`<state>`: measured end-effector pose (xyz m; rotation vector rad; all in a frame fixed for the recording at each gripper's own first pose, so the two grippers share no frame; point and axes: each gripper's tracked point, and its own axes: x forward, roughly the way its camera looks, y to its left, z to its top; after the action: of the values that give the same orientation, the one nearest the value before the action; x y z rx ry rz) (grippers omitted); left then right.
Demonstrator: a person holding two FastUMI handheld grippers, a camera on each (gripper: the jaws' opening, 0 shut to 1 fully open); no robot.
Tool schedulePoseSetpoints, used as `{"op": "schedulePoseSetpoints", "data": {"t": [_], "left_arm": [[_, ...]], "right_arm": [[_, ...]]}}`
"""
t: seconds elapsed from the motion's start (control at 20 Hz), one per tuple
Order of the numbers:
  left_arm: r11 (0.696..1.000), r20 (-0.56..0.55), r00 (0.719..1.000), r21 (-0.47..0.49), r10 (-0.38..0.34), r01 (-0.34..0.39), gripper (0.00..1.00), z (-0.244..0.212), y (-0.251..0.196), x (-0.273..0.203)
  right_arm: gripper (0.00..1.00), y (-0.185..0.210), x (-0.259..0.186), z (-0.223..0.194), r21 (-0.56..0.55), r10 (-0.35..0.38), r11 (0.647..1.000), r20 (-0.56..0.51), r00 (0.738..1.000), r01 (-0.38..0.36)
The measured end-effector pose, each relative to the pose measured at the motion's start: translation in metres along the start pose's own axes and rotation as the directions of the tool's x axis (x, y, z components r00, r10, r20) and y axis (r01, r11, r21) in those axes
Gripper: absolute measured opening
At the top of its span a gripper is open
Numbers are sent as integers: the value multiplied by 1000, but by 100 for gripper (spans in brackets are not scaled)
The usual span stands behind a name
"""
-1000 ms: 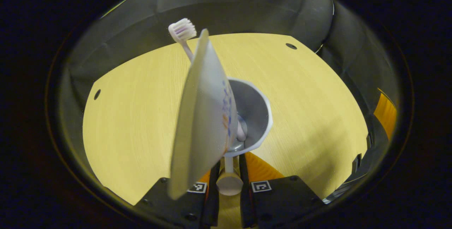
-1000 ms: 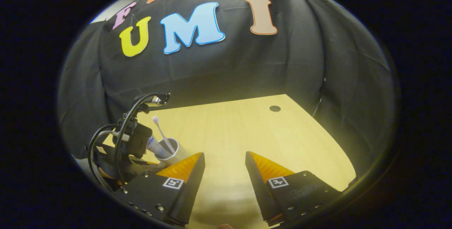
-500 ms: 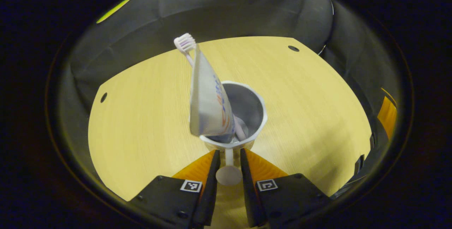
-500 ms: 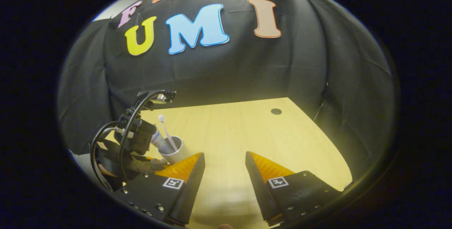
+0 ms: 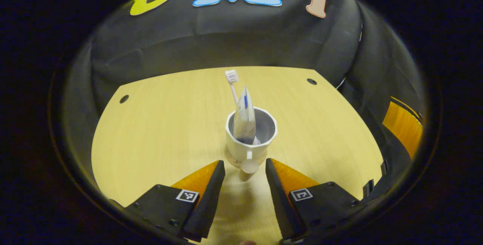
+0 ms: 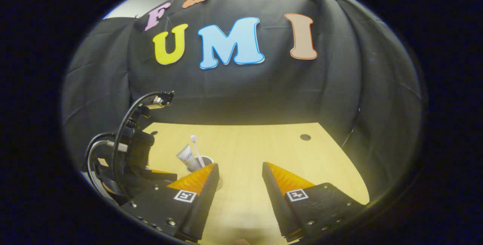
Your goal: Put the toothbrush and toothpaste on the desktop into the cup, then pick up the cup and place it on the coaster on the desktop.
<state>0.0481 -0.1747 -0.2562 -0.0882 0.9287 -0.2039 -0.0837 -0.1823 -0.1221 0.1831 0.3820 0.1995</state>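
Note:
A white cup stands upright on a round coaster in the middle of the wooden desktop. A toothbrush and a toothpaste tube lean inside it. The cup's handle points at my left gripper, which is open, its fingers apart on either side of the handle without touching it. In the right gripper view the cup sits partly behind a finger of my open right gripper, with the toothbrush and toothpaste tube sticking out. The left gripper is just left of the cup.
The desktop has small round holes near its far corners. Black cloth walls close the booth behind and to the sides. A finger of the right gripper shows at the table's right edge.
My left gripper has let go of the cup's handle, opened and drawn back. The cup now stands on the coaster. The right gripper has stayed open and tilted up slightly.

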Motion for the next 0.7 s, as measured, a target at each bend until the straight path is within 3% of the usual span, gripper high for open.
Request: {"op": "schedulePoseSetpoints", "data": {"t": [0.15,0.25,0.35,0.4,0.5,0.6,0.7], "left_arm": [[999,92,996,-44,8,-4,74,15,10,-36],[999,161,987,-48,20,-13,83,27,11,-56],[999,219,975,-49,32,-21,81,36,14,-76],[999,251,967,-48,33,-22,84,40,16,-84],[999,321,946,-32,36,-27,82,49,19,-103],[999,404,914,-14,38,-36,91,62,25,-131],[1000,473,881,7,18,-24,79,72,24,-146]], "right_arm": [[71,13,-9,15,-35,16,999,46,999,-15],[71,20,-17,26,-60,27,998,79,996,-22],[71,29,-21,36,-79,37,996,108,993,-29],[71,32,-23,41,-86,41,996,119,992,-30],[71,37,-27,49,-102,40,995,145,989,-25],[71,41,-30,55,-113,28,994,164,986,-9],[72,44,-36,61,-116,10,993,185,983,11]]}}
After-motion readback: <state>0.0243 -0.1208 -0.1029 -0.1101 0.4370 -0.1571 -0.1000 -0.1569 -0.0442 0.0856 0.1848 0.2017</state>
